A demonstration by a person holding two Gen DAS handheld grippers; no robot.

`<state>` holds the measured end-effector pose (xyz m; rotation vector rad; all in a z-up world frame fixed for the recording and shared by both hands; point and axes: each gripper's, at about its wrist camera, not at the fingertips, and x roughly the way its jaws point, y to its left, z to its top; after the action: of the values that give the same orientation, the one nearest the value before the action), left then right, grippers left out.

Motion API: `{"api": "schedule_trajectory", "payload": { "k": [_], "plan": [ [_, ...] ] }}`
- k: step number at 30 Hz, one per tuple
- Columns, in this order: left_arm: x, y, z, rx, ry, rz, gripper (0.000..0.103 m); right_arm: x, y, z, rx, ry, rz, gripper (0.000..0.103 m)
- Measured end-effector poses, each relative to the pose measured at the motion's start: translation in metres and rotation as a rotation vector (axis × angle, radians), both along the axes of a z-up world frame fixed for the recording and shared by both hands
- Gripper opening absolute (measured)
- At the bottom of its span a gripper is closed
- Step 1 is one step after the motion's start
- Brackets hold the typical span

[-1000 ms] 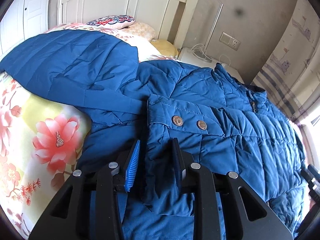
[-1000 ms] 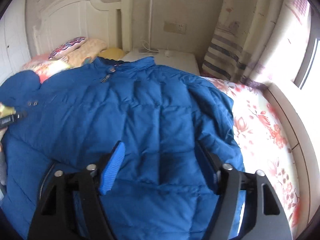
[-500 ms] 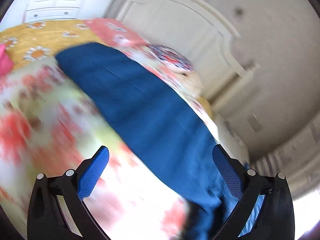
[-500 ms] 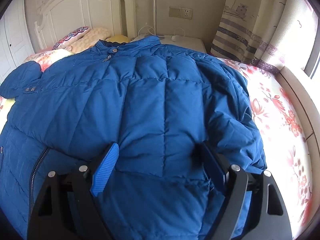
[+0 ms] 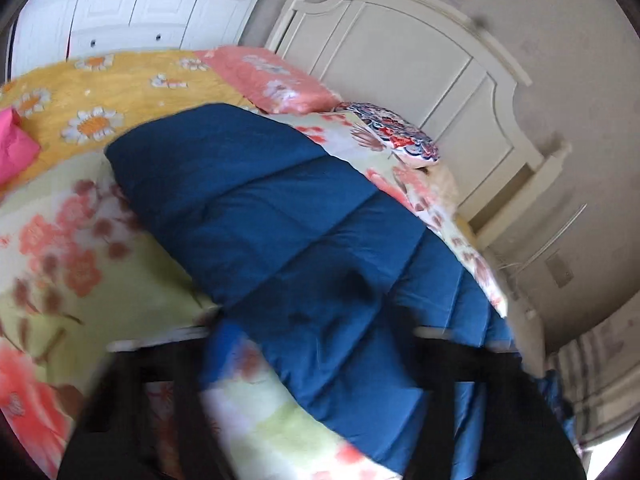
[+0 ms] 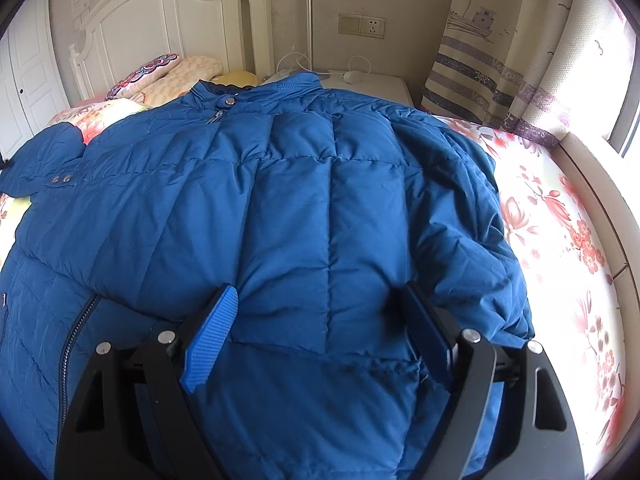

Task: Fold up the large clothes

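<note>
Left wrist view. The left gripper point(image 5: 316, 364) appears only as blurred black arms at the lower edge; its jaws are closing, with a part of the quilted blue padded jacket point(image 5: 280, 216) lying between them, though the blur makes it impossible to tell whether the pads already press on the fabric. This part of the jacket, apparently a sleeve, stretches from the gripper up and to the left across the pale green bedspread with red flowers point(image 5: 68, 264). Beyond it lie a yellow blanket with white daisies point(image 5: 100, 92), a pink floral pillow point(image 5: 272, 84) and a round patterned cushion point(image 5: 396, 140), all before the cream wooden headboard point(image 5: 420, 64). White wardrobe doors point(image 5: 132, 4) stand at the upper left.

Right wrist view. The right gripper point(image 6: 320, 332) hangs over the jacket point(image 6: 280, 200) with its blue-padded fingers point(image 6: 210, 340) spread wide, a broad fold of the jacket between them. The jacket lies spread flat over the bed, collar toward the headboard point(image 6: 160, 12), zip at the lower left. The flowered bedspread point(image 6: 560, 220) shows at the right, beside a striped curtain point(image 6: 500, 60). A white bedside table point(image 6: 380, 80) stands behind the collar.
</note>
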<state>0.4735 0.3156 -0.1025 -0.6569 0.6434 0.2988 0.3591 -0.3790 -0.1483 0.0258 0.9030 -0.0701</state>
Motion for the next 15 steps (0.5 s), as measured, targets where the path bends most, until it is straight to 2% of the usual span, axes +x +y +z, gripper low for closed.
{"api": "schedule_trajectory", "payload": {
  "k": [2,4,6,10,12,15],
  "plan": [
    [-0.008,-0.003,0.004,-0.050,-0.058,0.025,0.006,0.000,0.000,0.000,-0.001,0.000,0.000,0.082],
    [-0.017,-0.019,0.022,-0.005,-0.124,0.024,0.004,-0.001,-0.001,0.000,0.001,-0.002,0.000,0.082],
    [-0.025,-0.047,0.045,0.071,-0.186,-0.027,0.004,0.000,0.002,0.000,0.001,0.000,-0.001,0.083],
    [-0.048,-0.137,0.102,0.197,-0.336,-0.259,0.004,0.002,0.002,-0.001,0.004,0.000,0.002,0.083],
    [-0.059,-0.203,0.122,0.279,-0.380,-0.439,0.004,0.002,0.002,-0.001,0.005,0.000,0.001,0.083],
    [-0.074,-0.300,0.121,0.383,-0.375,-0.697,0.004,0.001,0.001,-0.001,0.009,-0.002,0.001,0.083]
  ]
}}
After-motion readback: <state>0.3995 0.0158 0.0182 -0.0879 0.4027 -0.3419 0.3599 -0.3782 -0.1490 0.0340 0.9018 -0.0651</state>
